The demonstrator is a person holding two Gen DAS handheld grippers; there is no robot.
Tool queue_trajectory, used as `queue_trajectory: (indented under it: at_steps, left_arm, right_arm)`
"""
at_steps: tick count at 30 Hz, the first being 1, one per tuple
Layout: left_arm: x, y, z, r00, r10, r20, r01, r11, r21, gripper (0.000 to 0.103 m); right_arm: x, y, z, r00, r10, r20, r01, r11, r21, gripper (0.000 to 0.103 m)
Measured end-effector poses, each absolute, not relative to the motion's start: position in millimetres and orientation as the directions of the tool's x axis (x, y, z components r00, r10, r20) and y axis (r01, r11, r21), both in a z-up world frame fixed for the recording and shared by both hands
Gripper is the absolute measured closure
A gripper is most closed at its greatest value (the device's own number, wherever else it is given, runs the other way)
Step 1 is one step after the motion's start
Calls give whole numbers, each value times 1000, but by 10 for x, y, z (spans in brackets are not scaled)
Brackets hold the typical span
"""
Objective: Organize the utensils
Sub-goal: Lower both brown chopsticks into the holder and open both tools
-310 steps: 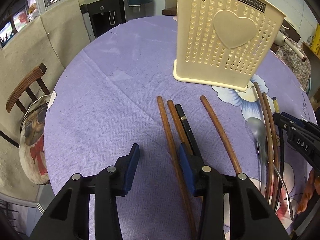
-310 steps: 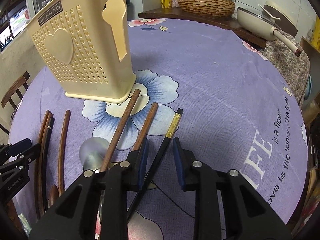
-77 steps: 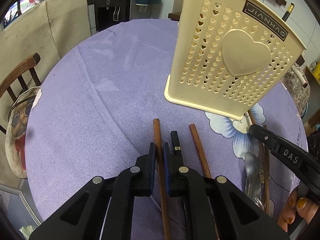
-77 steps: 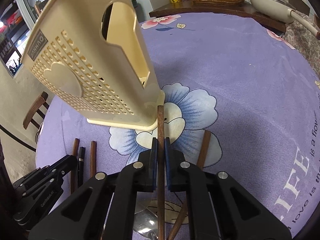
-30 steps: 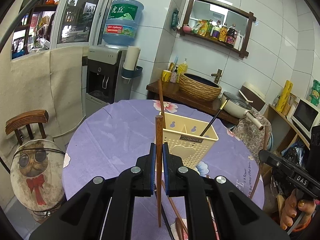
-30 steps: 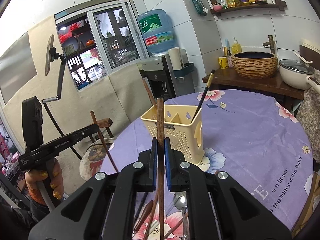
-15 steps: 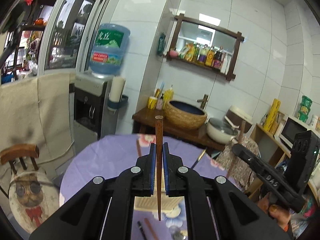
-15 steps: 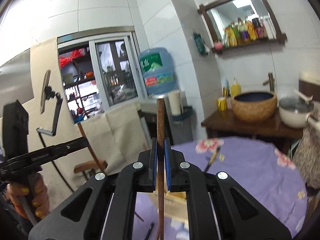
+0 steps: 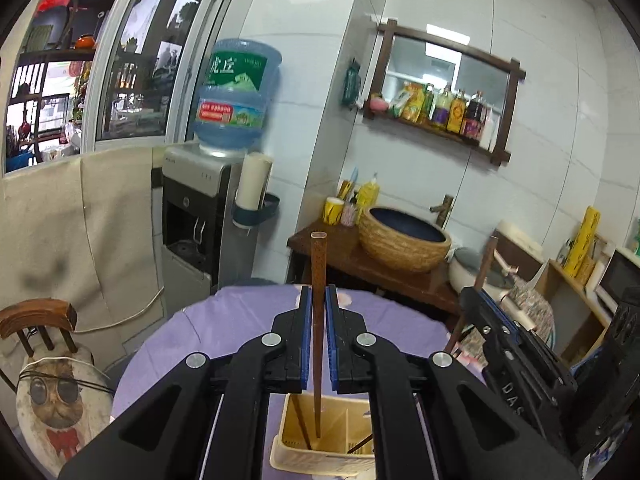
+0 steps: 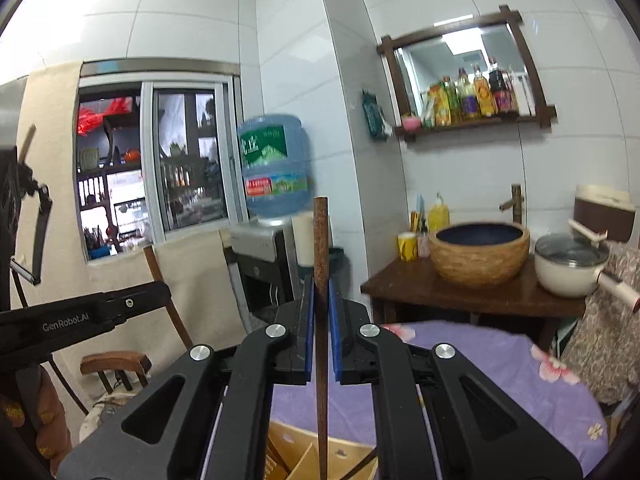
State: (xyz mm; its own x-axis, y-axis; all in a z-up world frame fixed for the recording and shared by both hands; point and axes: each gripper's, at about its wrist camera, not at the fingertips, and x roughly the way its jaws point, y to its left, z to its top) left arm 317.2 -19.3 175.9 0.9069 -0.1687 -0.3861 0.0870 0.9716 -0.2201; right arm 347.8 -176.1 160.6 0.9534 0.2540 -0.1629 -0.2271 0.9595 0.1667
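Purple tablecloth [image 9: 240,312] way below: both chopsticks hang upright over the cream utensil holder [image 9: 340,432].
Your left gripper [image 9: 319,344] clamps a wooden chopstick [image 9: 318,280], your right gripper [image 10: 321,336] another chopstick [image 10: 321,240]; drop straight down.

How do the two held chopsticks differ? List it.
The left gripper's chopstick hangs with its tip over the holder's left compartment, beside a chopstick already in it; the right gripper's chopstick runs off-frame, its compartment unclear. Both are brown wood, upright, clamped mid-length.
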Motion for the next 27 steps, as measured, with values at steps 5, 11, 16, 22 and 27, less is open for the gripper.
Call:
queue_trajectory:
  at_steps: [5, 11, 16, 22, 27]
  left_arm:
    - [3207, -254, 1374, 882, -171, -439, 88, 975, -204, 96]
    - [3239, -268, 1086, 860, -165, -482, 80, 978, -192, 96]
    - [3236, -307, 926, 850, -154, -504, 76, 982, -172, 96]
    - [3219, -309, 836, 837, -165, -521, 85, 981, -174, 96]
    - [3003, -238, 865, 852, -166, -496, 83, 979, -185, 53]
  right_arm:
    - [3502, -1771, 1206, 944, 253, -212, -216, 959, 182, 95]
    - [3438, -1759, 935, 936, 247, -252, -211, 964, 160, 95]
    - [3382, -1779, 836, 937, 235, -257, -204, 968, 145, 95]
    - [3320, -1789, 866, 932, 253, -261, -226, 966, 129, 94]
    - [3117, -1885, 905, 941, 229, -251, -204, 972, 120, 42]
